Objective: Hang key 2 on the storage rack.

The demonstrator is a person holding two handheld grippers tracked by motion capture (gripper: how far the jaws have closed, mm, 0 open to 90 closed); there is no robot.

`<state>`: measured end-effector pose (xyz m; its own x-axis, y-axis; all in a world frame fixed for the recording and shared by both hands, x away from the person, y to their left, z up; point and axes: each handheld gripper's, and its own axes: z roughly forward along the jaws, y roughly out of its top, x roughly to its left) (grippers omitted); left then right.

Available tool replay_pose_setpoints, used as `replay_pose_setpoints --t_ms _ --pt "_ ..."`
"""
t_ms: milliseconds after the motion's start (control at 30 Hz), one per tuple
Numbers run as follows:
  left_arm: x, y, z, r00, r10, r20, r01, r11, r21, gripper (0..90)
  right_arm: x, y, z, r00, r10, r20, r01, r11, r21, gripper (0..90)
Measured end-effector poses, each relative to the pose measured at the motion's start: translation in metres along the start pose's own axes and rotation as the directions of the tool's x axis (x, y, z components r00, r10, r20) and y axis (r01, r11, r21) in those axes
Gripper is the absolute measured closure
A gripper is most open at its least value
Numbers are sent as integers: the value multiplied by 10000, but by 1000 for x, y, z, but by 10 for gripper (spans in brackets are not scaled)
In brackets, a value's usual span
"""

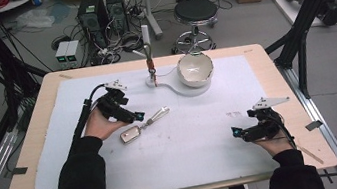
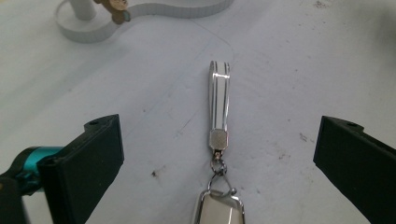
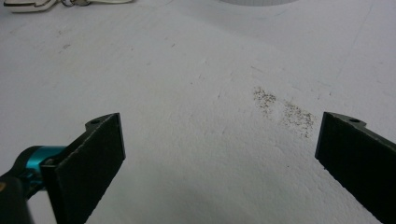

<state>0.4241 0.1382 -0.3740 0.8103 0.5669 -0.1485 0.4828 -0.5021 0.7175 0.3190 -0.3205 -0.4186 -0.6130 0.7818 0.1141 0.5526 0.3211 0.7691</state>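
A white bowl [image 1: 195,69] is sitting on a white keyhole-shaped stand [image 1: 175,87] at the far side of the surface [image 1: 37,144]; whether anything is lying inside the bowl cannot be told. A small hook [image 1: 151,68] is hanging from the stand's post. The keychain [image 1: 143,125], a shiny metal tag joined by small links to a slim silver strap, is lying flat nearer the person than the bowl and to its left. The left tongs [image 1: 138,115] are hovering released, just beside it, jaws wide on either side of the strap [image 2: 219,100]. The right tongs [image 1: 235,131] are resting released, well apart from the bowl, above bare white sheet.
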Motion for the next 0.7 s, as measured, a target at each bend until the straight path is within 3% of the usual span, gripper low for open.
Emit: replay_pose_setpoints --t_ms 300,700 --pt "-11 18 37 9982 331 497 -353 9984 441 21 4 2 6 9998 -181 -117 184 9997 190 6" --pt "-14 31 70 9951 533 836 -621 9923 1070 34 1 -1 1 9999 -106 42 105 9998 182 6"
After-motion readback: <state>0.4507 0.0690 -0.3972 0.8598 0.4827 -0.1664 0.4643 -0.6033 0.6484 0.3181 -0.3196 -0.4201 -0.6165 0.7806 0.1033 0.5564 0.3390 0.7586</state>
